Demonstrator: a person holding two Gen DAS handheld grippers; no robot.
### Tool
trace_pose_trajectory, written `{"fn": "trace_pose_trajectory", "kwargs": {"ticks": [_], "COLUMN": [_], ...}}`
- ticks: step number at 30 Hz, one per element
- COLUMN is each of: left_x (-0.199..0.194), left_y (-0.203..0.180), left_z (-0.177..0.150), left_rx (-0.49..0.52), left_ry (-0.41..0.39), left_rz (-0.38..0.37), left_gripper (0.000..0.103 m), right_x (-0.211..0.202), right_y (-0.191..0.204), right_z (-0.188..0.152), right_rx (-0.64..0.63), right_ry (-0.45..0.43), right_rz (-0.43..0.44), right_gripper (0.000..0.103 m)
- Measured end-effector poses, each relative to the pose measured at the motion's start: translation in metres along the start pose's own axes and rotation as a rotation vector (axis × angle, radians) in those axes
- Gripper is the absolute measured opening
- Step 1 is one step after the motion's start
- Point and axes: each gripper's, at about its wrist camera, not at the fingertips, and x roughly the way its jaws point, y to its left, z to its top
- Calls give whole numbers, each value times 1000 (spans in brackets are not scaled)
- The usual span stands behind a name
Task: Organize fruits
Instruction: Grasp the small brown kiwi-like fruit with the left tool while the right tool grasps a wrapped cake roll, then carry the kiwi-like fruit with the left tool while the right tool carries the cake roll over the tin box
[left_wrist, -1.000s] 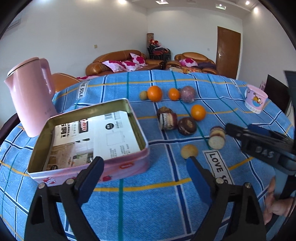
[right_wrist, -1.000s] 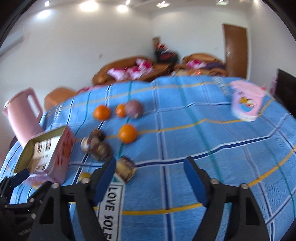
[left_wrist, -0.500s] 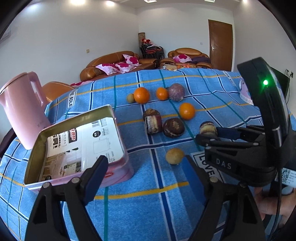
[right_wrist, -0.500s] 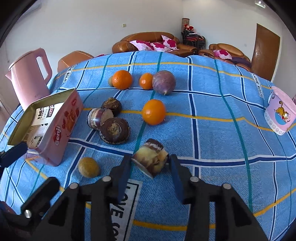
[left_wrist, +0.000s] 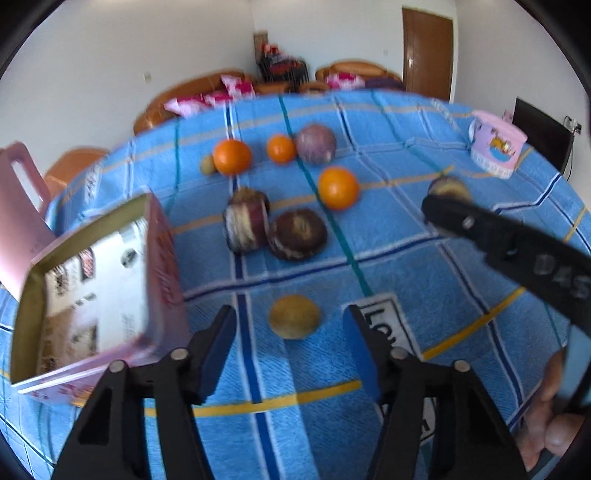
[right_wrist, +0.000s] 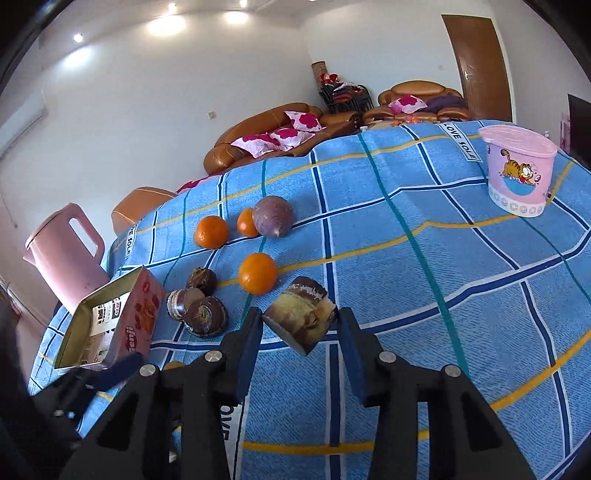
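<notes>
Above cloth (right_wrist: 406, 280), cut fruit (right_wrist: 301, 319) now lifted, right-held

I note the open tin (left_wrist: 92, 295) at table's (left_wrist: 424, 258) left, kettle (left_wrist: 18, 206) behind it — fruits (left_wrist: 295, 229) grouped at centre, one small fruit (left_wrist: 294, 316) nearest, between my left gripper's (left_wrist: 288, 343) fingers; tub (right_wrist: 517, 177) far right.

Home living rm: leather sofas (right_wrist: 258, 142) w/ cushions, wooden door (right_wrist: 476, 66), clothed table (right_wrist: 424, 258).
</notes>
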Motion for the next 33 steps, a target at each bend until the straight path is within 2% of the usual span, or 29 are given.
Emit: {"fn": "trace_pose_trajectory", "kwargs": {"ticks": [4,12,19,27,30,33], "left_x": [2,4,0,-45,-59,-68], "left_y": [4,-2,5,34,54,72], "left_z": [1,3,4,-2,-3,-3], "left_rx": [-37,-5,-26,-27,-30,-29], "left_ry": [1,-3,-23,-169,-218,-257], "left_rz": [-27,-84,-112,-105,-77,-40], "left_gripper": [57,30,30,30,30,29], "right_x": [1,1,-6,-26,-33,-36], "right_y": [-2,-3,2,13,22,32], "right_z": [-1,-1,-2,-5,-7,-10], "right_rx": [2,3,-20,-71,-103,-100], "right_ry": [2,10,-33,-149,-186,-196], "right_rz": [3,-7,-60,-173,-226,-217], "right_gripper": [44,44,44,44,44,44]}}
